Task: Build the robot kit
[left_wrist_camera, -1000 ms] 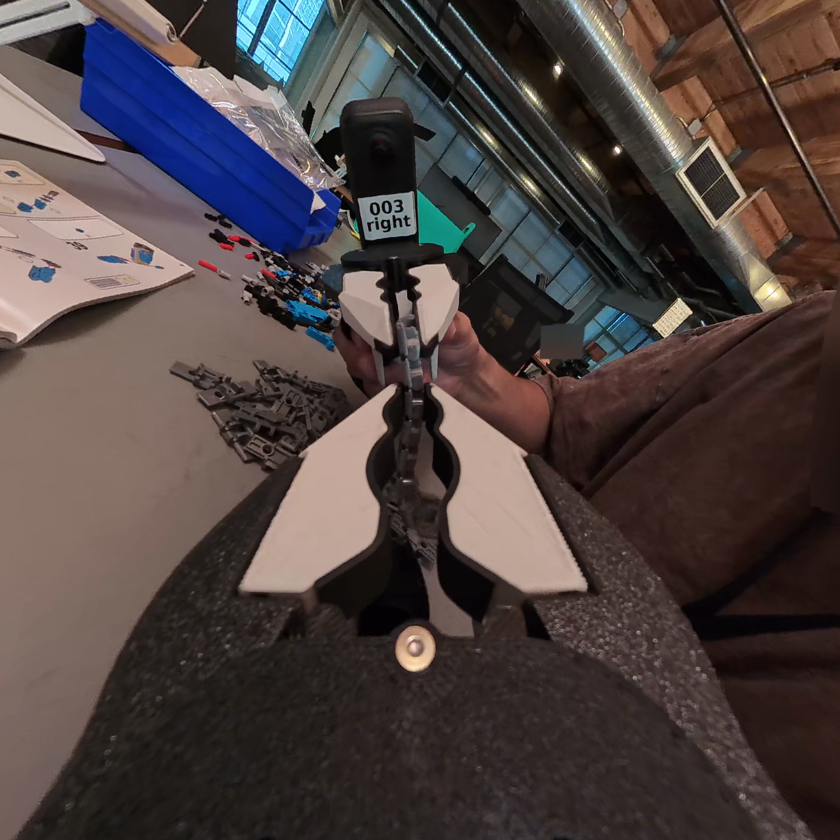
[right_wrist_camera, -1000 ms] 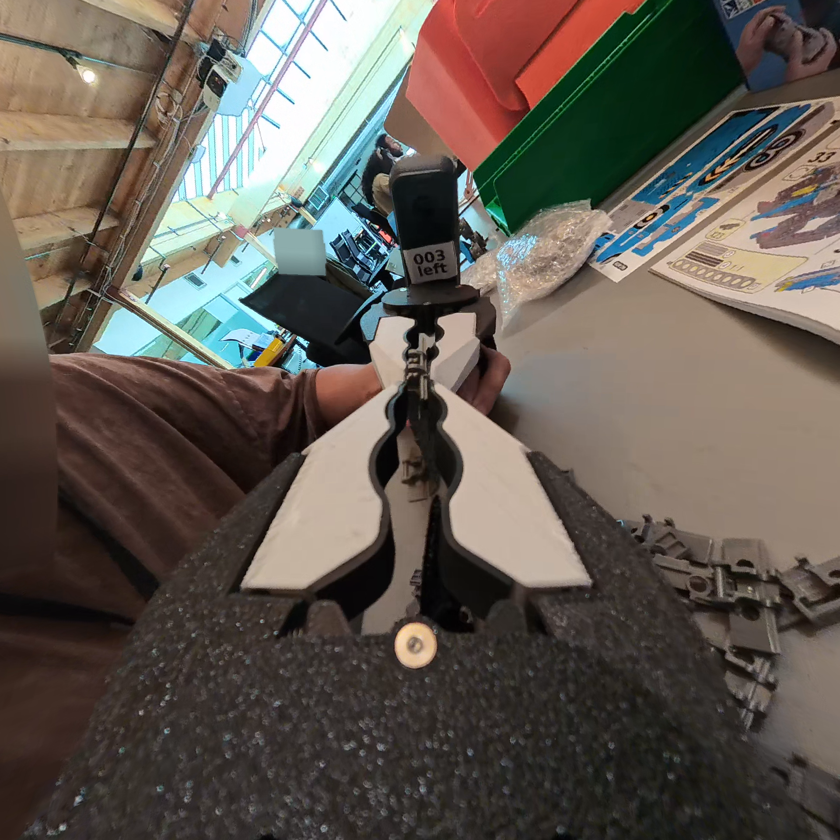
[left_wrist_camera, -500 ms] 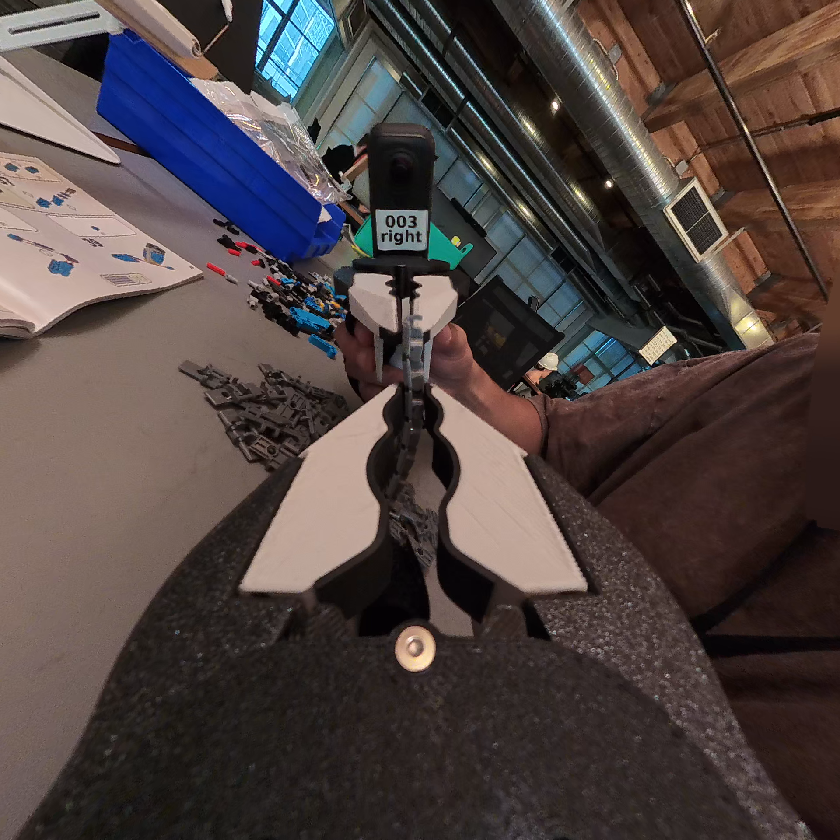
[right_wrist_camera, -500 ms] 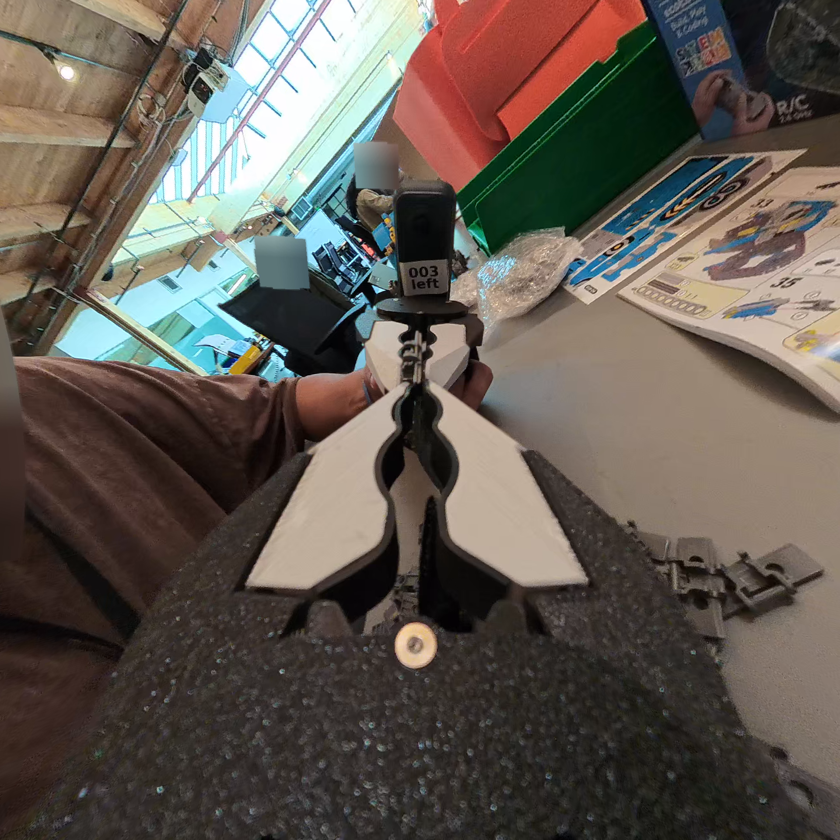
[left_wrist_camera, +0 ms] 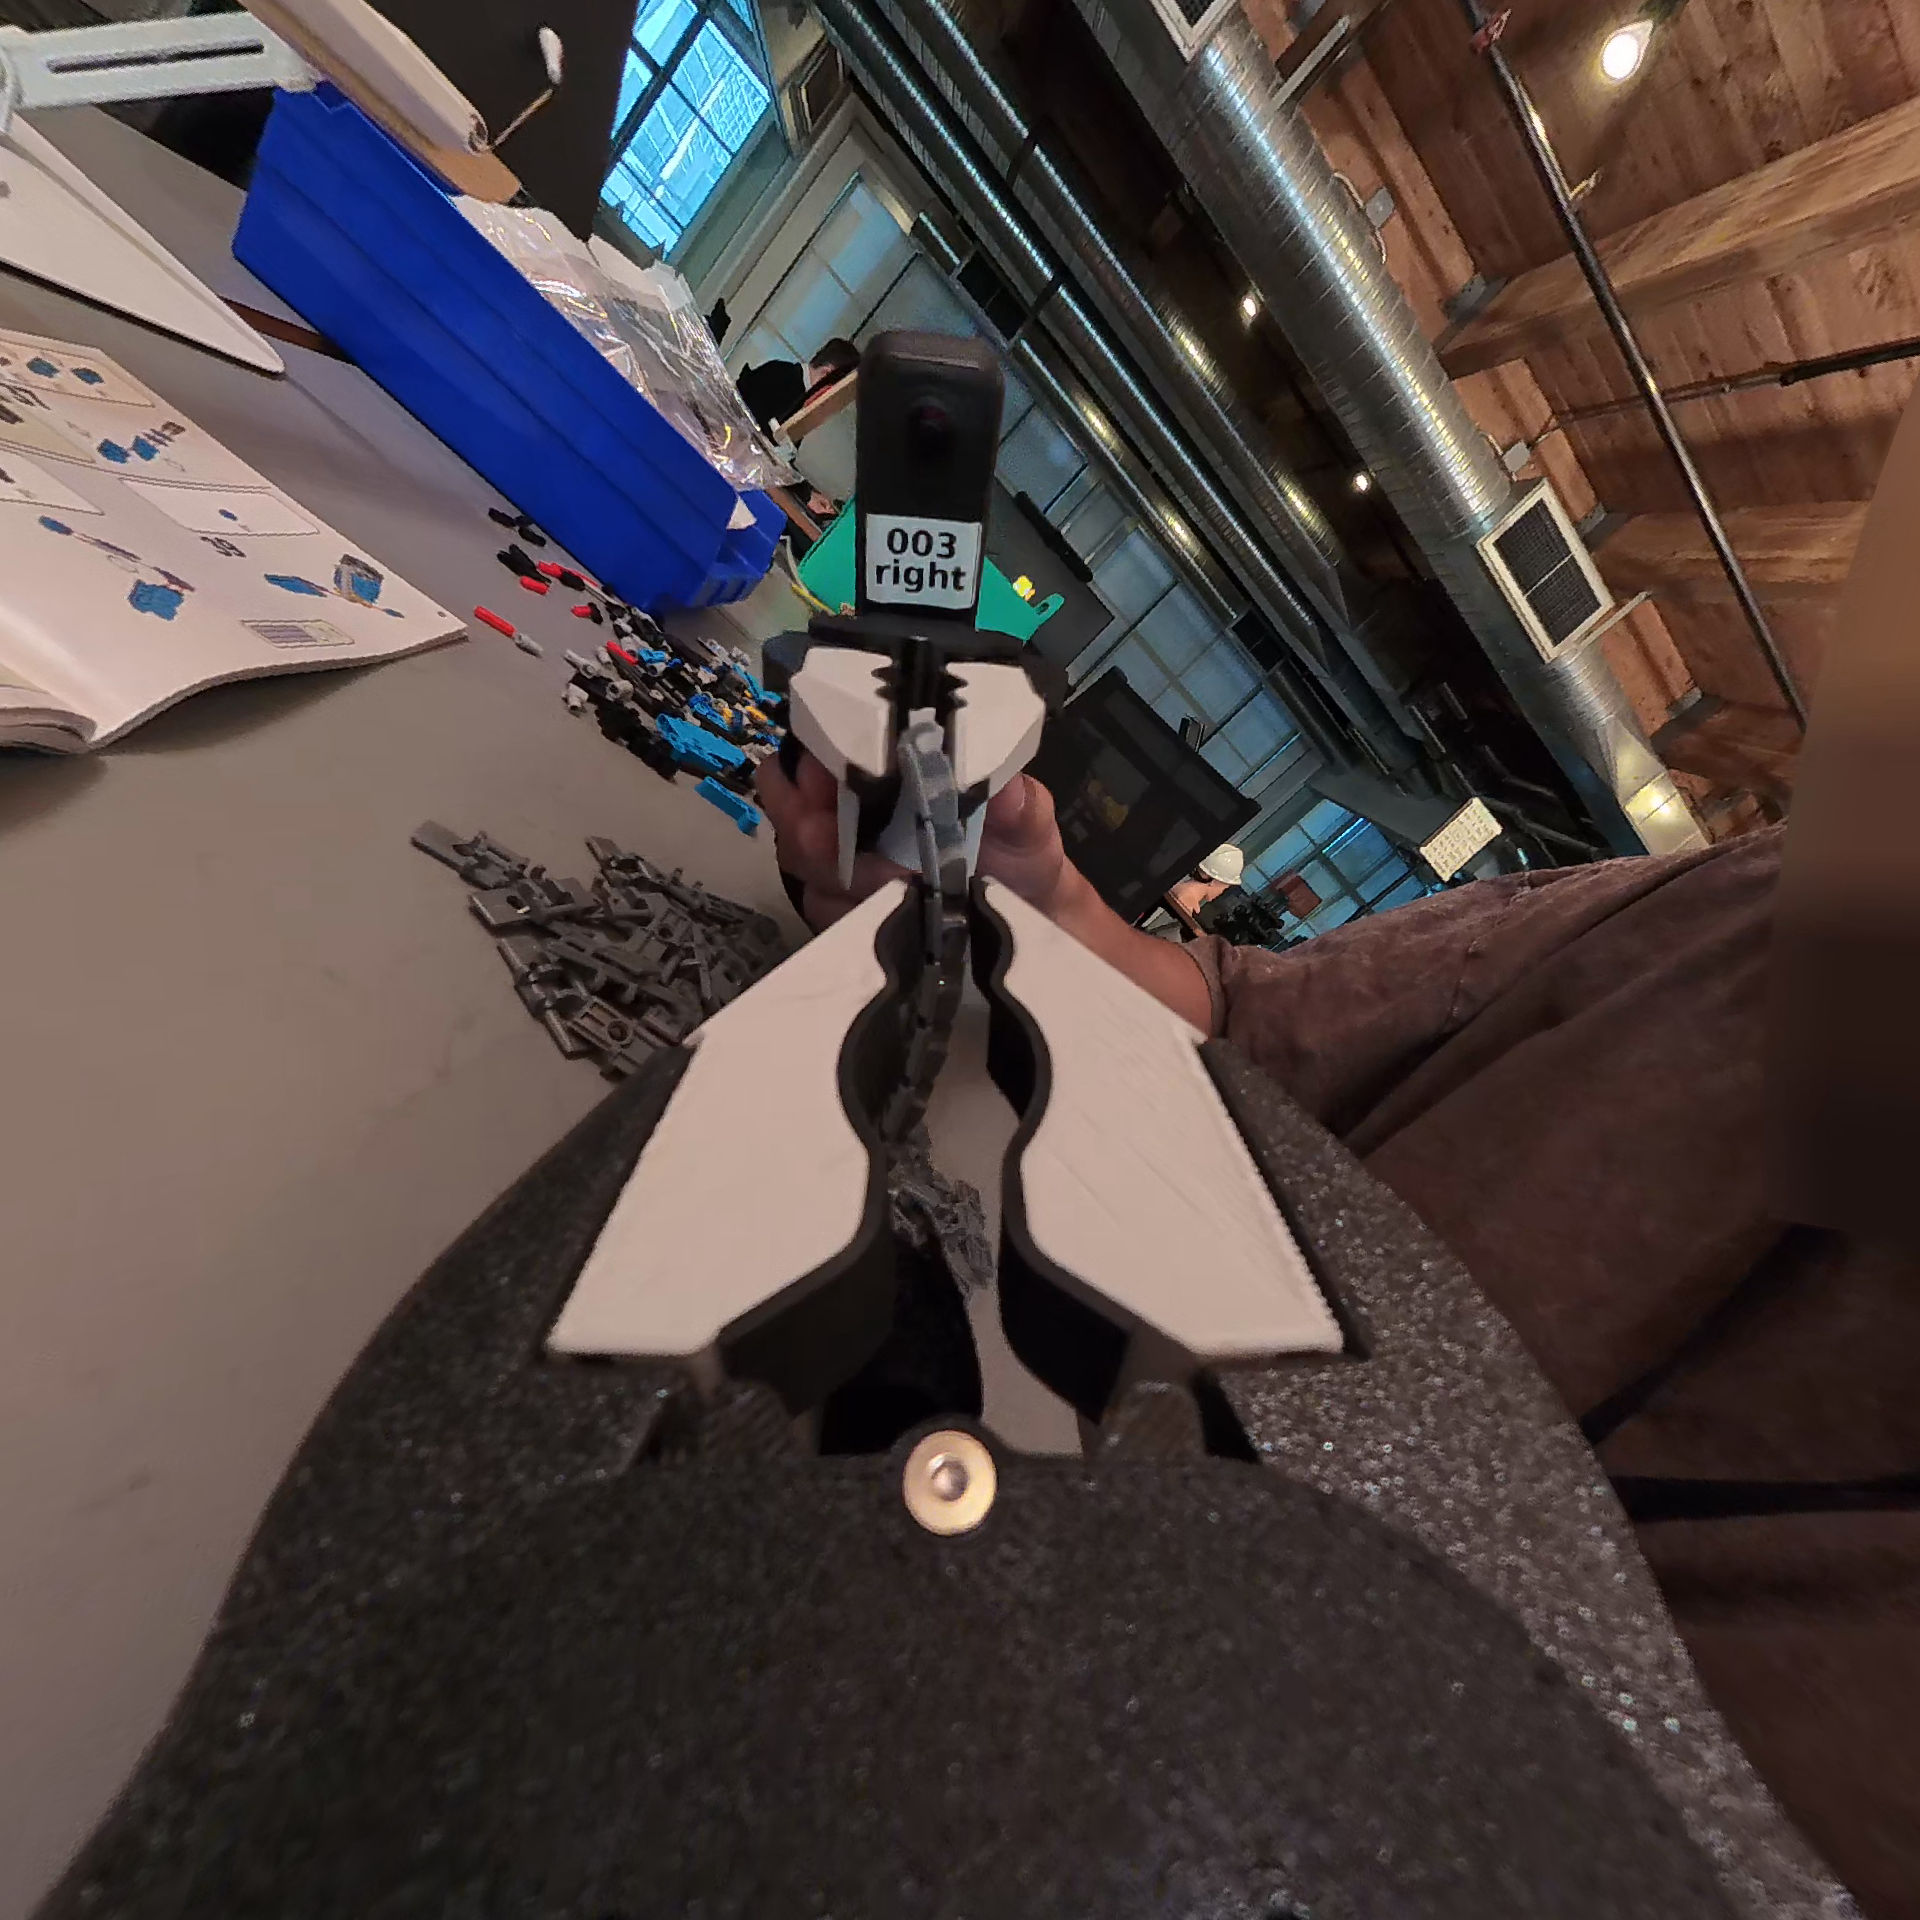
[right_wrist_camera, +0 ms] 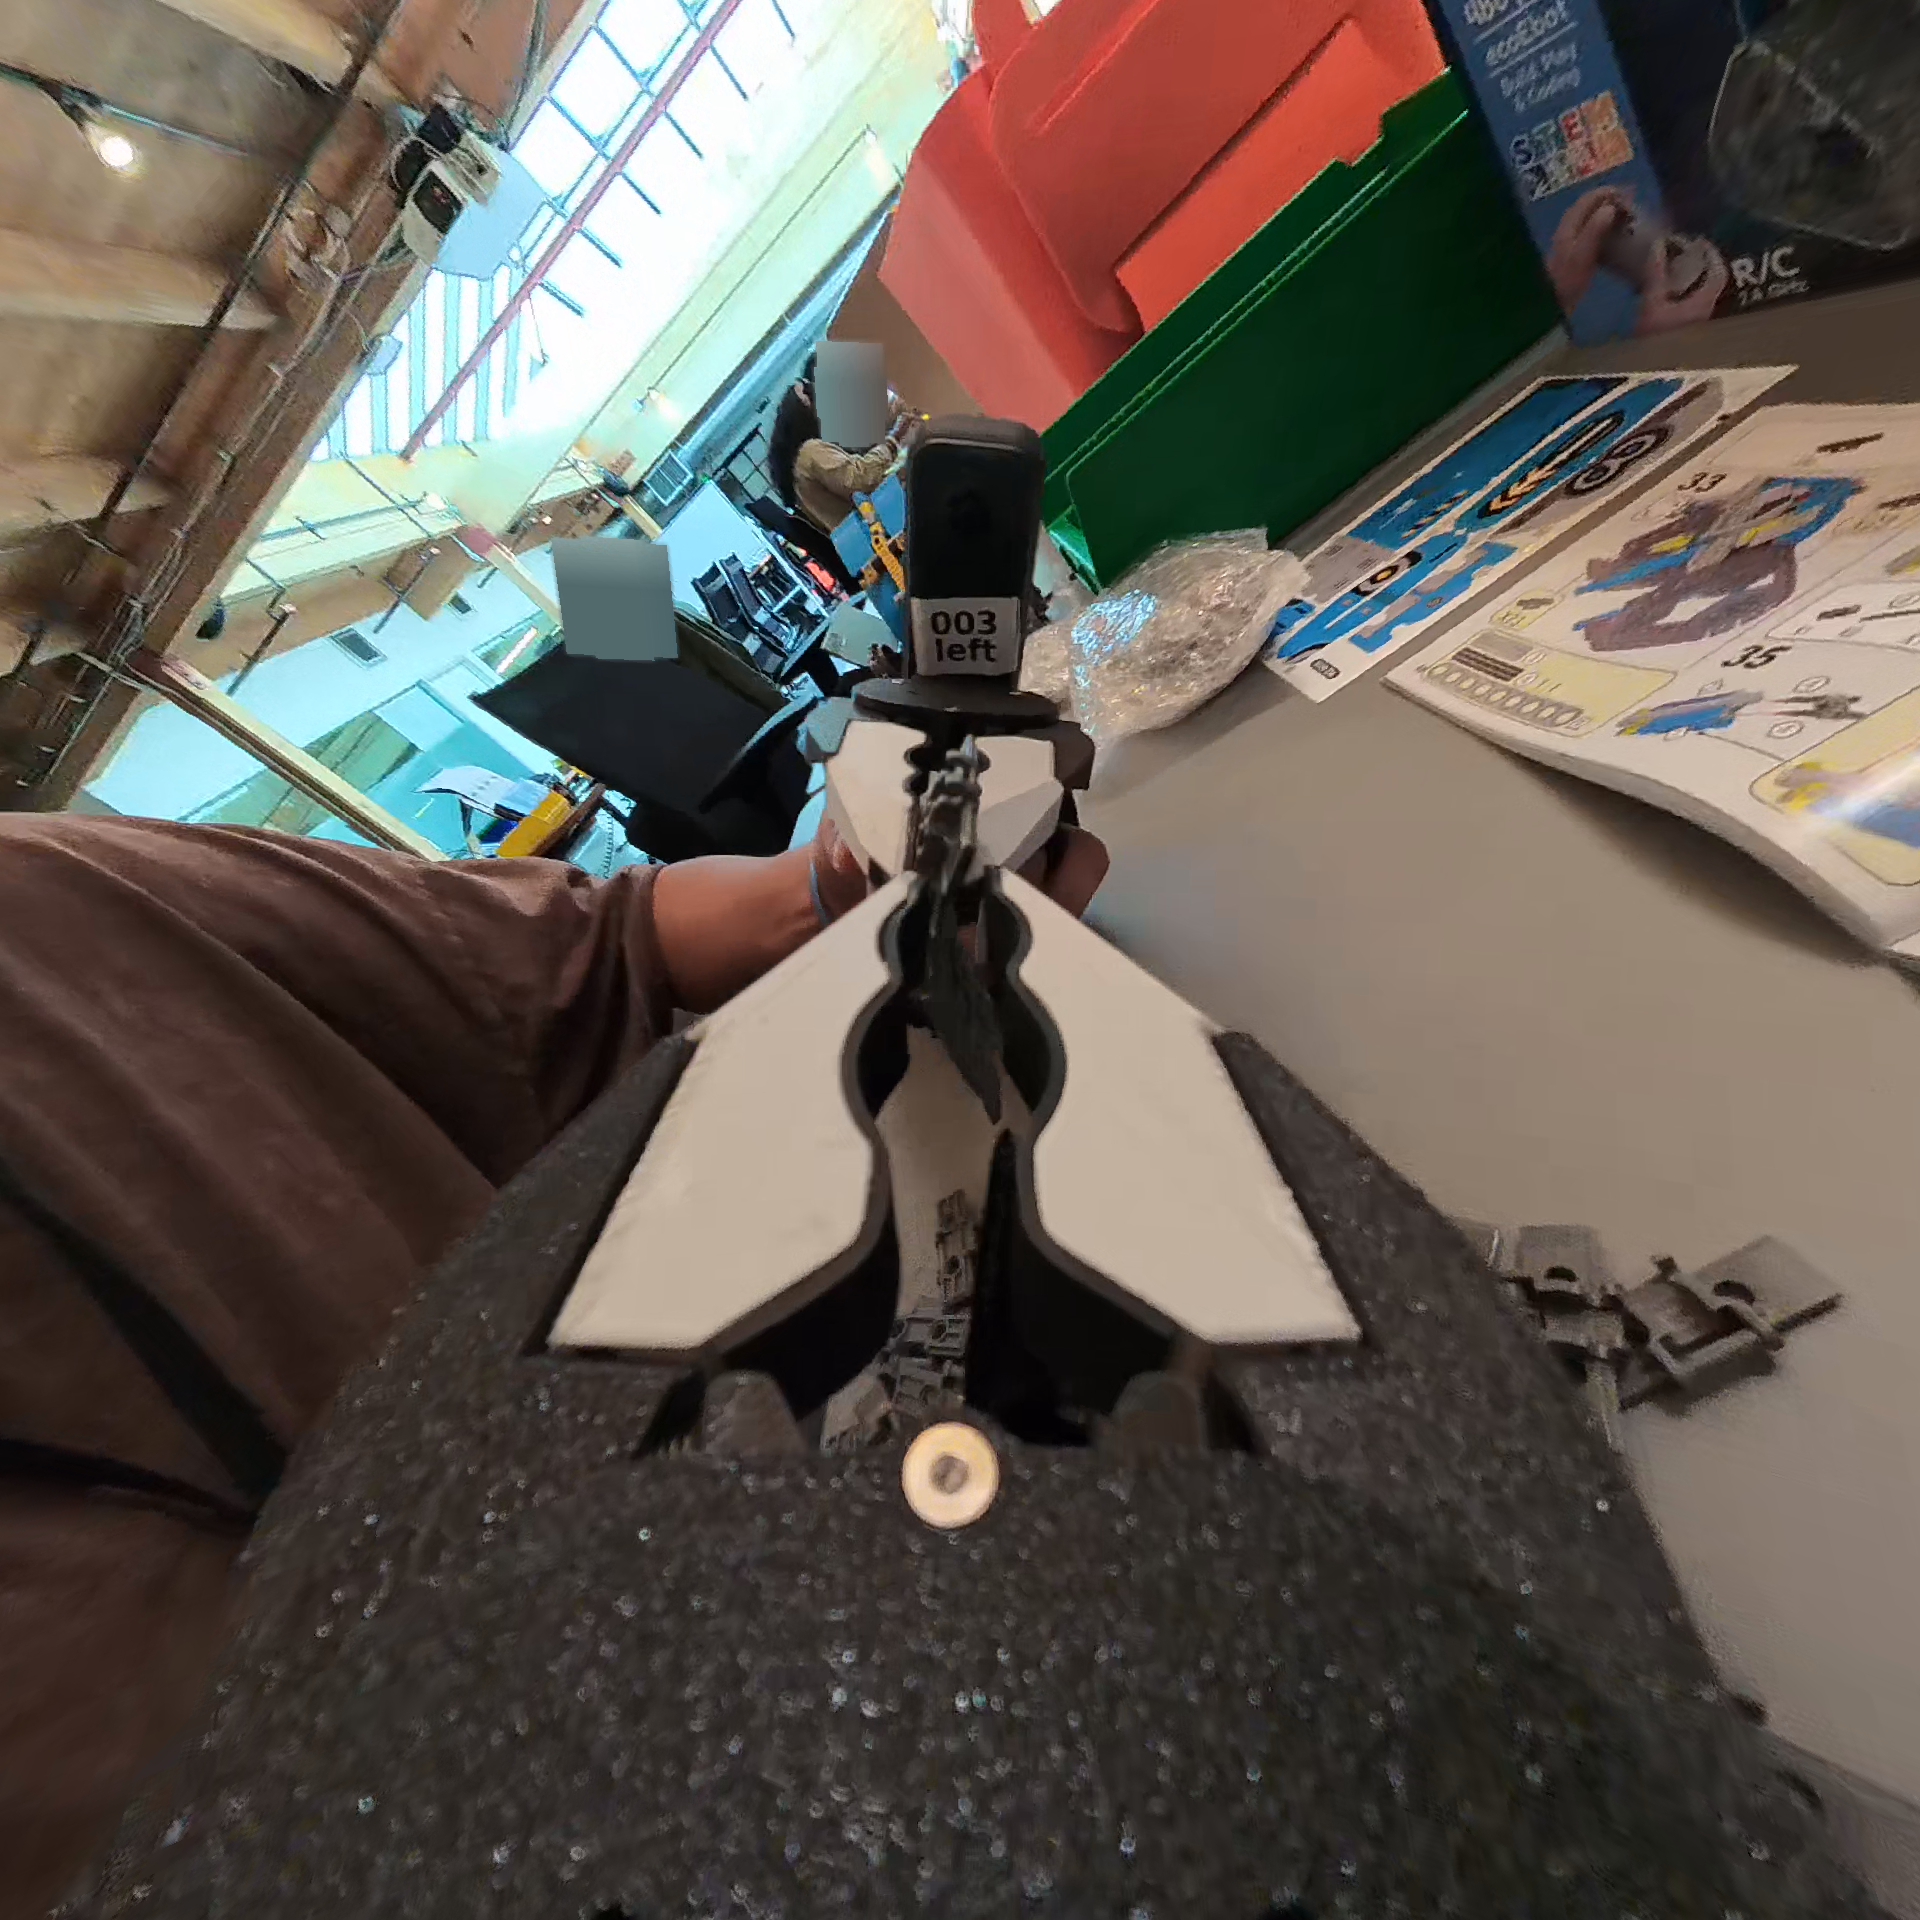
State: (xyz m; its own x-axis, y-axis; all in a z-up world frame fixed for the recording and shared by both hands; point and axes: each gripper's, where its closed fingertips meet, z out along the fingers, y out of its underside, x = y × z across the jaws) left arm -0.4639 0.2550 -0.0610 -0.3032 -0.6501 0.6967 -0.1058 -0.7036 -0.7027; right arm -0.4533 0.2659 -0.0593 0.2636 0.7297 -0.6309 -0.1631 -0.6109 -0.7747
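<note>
A grey track chain (left_wrist_camera: 928,997) is held clamped at each end between the closed left gripper (left_wrist_camera: 940,914) and right gripper (right_wrist_camera: 951,904), lifted slightly higher above the bench (left_wrist_camera: 229,1018) than a second ago.

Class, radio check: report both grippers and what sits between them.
Left gripper and right gripper face tip to tip, each shut on grey link chain. Loose grey links piled on table beside.

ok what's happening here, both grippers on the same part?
Yes. A person holds the left gripper and right gripper facing each other above the grey table, both shut on one grey plastic linked track chain stretched between them. A loose pile of grey track links lies beside them.
</note>
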